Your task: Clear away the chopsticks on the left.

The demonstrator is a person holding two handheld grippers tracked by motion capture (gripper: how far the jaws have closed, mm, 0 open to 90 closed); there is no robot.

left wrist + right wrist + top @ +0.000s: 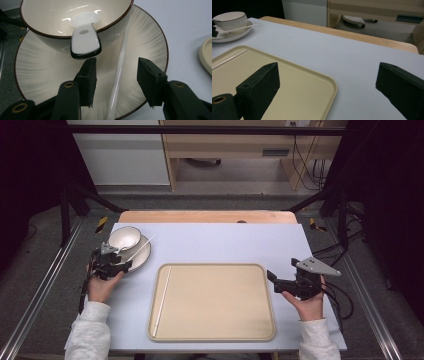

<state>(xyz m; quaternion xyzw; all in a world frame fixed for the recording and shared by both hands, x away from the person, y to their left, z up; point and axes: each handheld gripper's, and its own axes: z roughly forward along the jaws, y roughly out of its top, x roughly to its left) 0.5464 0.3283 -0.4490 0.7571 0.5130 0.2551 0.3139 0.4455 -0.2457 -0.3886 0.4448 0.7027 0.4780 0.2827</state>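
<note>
Left hand-held gripper (115, 82) is at the plate (150, 45), jaws wide open and straddling the white chopstick (122, 62) that lies slanted across the plate, just right of the bowl (50, 15). Nothing gripped yet; the stick runs through the gap nearer the left jaw, touching neither pad as far as I can tell. A spoon (85, 42) sits in the bowl, its handle hanging over the rim toward the plate's near edge, just ahead of the left jaw tip. In the high view the plate (145, 255) sits off the tray's (215, 335) far-left corner, and a second chopstick (162, 300) already lies inside the tray along its left wall, so my read is the step in hand is picking this stick off the plate to join it. To do it well: shift slightly so the stick sits centred between the pads, drop until the pad tips almost reach the plate, close slowly so the stick does not roll or skate on the glaze. Keep the left jaw clear of the spoon handle, since a nudge could tip it out of the bowl. Grip near mid-length so it does not swing, lift straight up off the plate before moving toward the tray. Right hand-held gripper (327, 87) is off the tray's right edge over the bench (352, 62), jaws wide apart, holding nothing.
</note>
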